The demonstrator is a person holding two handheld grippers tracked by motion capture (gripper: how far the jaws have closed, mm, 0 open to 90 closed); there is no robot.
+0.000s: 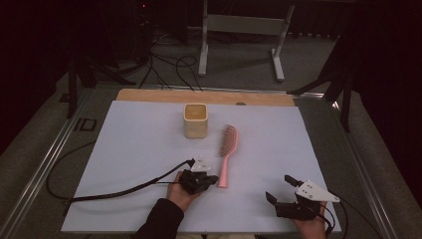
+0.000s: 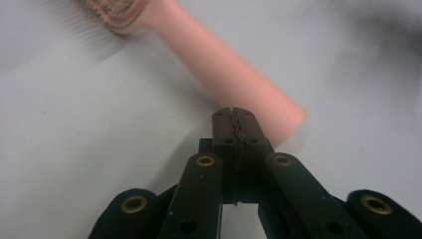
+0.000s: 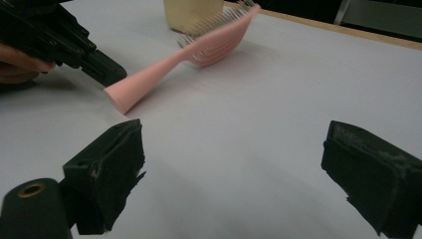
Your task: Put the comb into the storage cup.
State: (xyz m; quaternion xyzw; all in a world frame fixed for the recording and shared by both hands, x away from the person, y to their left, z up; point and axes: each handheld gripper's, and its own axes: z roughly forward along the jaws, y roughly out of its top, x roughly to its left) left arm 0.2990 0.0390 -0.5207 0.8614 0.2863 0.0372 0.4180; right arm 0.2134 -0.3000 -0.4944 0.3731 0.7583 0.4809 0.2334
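on the white sheet [image 1: 139,149] near the table's middle, the pink brush [image 1: 227,149] lay flat with its bristled head just beside the yellow cup [image 1: 195,120] and its handle end toward the person. the left gripper [image 1: 211,178] sat at that handle end, jaws pressed together on nothing — tips touching or nearly touching the handle. the right gripper [image 1: 278,188] rested well apart, jaws wide and empty. the step looked like an approach to the brush; the next move likely called for opening the left jaws and straddling the handle — or nudging it.
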